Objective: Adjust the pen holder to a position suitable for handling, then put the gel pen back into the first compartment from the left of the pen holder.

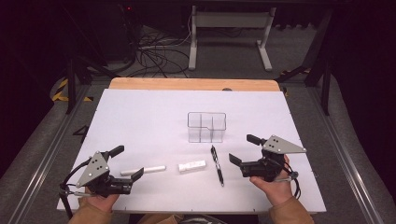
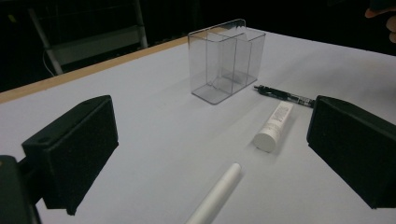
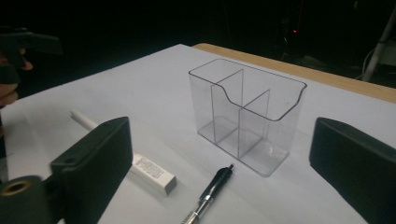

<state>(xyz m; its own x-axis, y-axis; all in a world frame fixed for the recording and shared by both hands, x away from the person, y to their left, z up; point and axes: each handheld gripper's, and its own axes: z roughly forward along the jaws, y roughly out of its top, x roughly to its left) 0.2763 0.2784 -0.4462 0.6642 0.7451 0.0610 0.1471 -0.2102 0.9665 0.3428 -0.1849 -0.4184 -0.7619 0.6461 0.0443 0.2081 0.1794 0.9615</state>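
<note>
In the high view the left gripper (image 1: 127, 164) sat in the lower left of the frame, held in the person's left hand (image 1: 99, 199), its jaws spread wide with nothing between them. The right gripper (image 1: 244, 149) sat in the lower right, held in the right hand (image 1: 271, 184), and its jaws also stood apart and held nothing.

On the white table (image 1: 140, 112) three things lay in a row between the two grippers, across the lower middle of the frame. The white stick (image 1: 143, 170) lay just beside the left gripper's lower jaw tip, not touching it as far as could be told. To its right lay the white tube (image 1: 192, 166), and right of that the black pen (image 1: 216, 165), running up and down the frame, near the right gripper's lower jaw but apart from it. Above the pen, at mid-frame, stood the clear organiser (image 1: 207, 126), upright and divided into compartments.

In the left gripper view the white stick (image 2: 215, 195) lay at the bottom centre, between the two jaws and ahead of them, with the white tube (image 2: 275, 125) beyond it and the black pen (image 2: 284, 95) and clear organiser (image 2: 227, 59) farther up.

In the right gripper view the black pen (image 3: 210, 193) lay at the bottom centre between the jaws, the white tube (image 3: 153, 173) beside the left jaw, the clear organiser (image 3: 246, 114) ahead at mid-frame.
</note>
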